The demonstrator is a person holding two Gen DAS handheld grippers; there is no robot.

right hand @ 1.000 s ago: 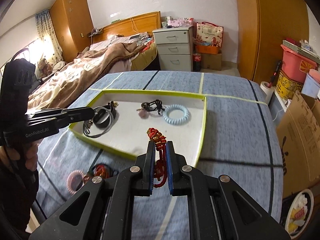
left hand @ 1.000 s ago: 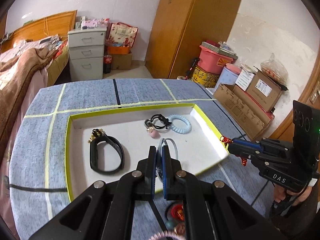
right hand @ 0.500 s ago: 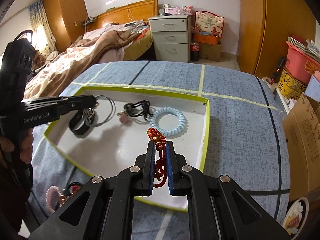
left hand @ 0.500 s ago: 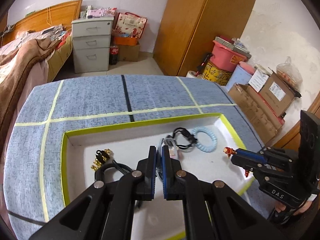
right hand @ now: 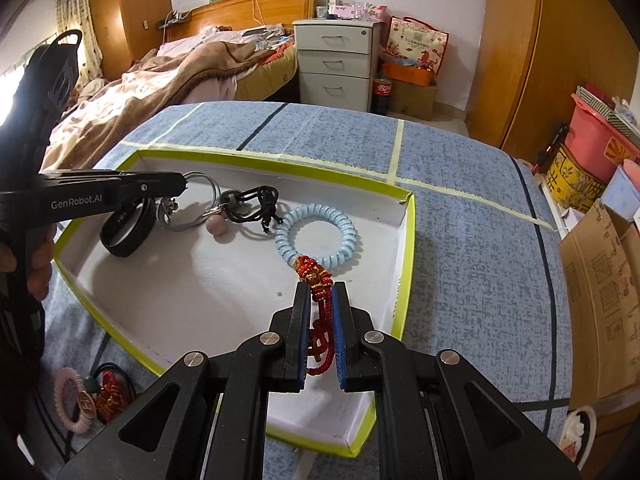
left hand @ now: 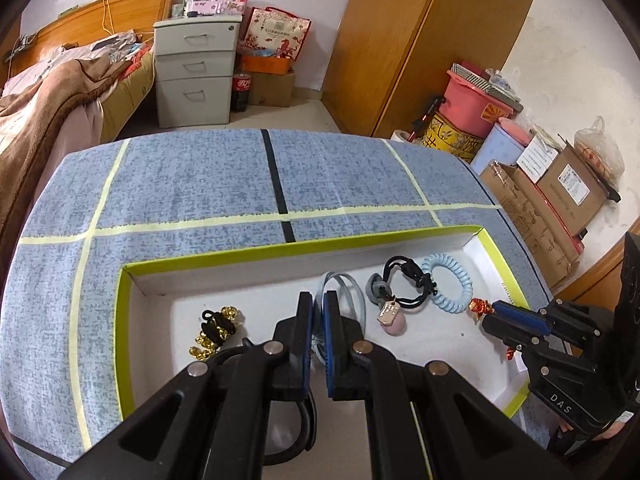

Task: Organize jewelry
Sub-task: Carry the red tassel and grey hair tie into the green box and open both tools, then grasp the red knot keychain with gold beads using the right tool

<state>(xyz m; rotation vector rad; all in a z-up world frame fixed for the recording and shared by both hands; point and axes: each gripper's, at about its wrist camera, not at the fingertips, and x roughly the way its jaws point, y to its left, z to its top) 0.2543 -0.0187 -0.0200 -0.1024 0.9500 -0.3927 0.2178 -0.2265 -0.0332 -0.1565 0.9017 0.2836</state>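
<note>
Blue woven cloth crossed with pale yellow and black tape lines covers the desk [left hand: 192, 184], and behind it stand a bed with a brown blanket [right hand: 172, 72], a grey drawer cabinet [left hand: 194, 68] and a wooden wardrobe [left hand: 420, 40]. On the cloth sits a shallow white tray with a lime-green rim [left hand: 280, 250]. My left claw [left hand: 318, 300] is pressed together on a thin pale blue-grey band [left hand: 340, 282], holding it low over the tray's middle; I cannot tell whether the band touches the floor of the tray. My right claw [right hand: 321, 294] pinches a red knotted cord charm with gold beads [right hand: 314, 276], its top just beside the light blue spiral bracelet [right hand: 320, 232] lying in the tray. Also in the tray are a black cord with a pink stone pendant [left hand: 394, 322], a black bracelet with gold beads [left hand: 216, 330] and a black band [right hand: 128, 228]. Outside the tray, near its front corner, lie a pink spiral hair tie [right hand: 74, 400] and a small red trinket [right hand: 110, 396].
</note>
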